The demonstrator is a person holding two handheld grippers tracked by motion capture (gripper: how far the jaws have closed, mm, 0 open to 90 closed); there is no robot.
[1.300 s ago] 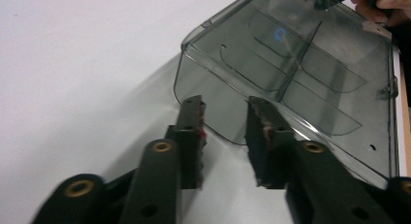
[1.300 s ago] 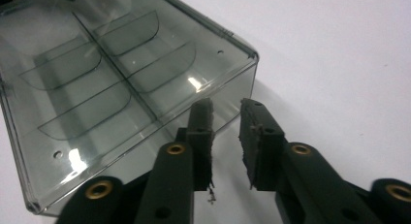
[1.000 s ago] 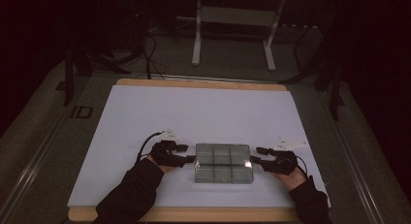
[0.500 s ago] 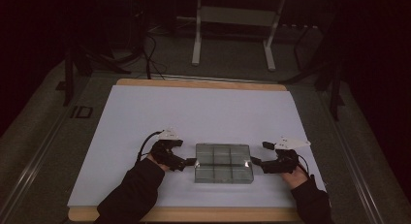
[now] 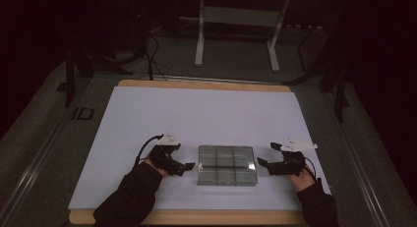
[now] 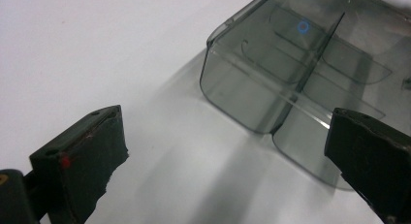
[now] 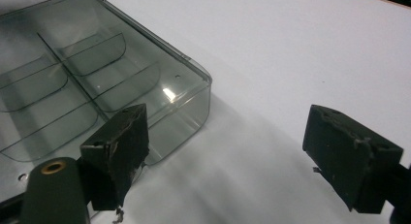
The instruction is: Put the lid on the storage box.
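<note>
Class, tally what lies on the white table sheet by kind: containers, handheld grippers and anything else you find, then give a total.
Clear smoky plastic box with six compartments: 1
Handheld black two-jaw grippers, left gripper and right gripper, both open beside the box: 2
Total: 3

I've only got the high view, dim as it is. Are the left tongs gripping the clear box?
Observer: No. The left tongs have just been opening, and the clear box corner lies between them, unpressed.
Operator: And the right side?
Observer: The right tongs have just been opening too. The box corner sits at one side of them, unclamped.
Operator: Anything inside?
Observer: The compartments near that corner look empty.
</note>
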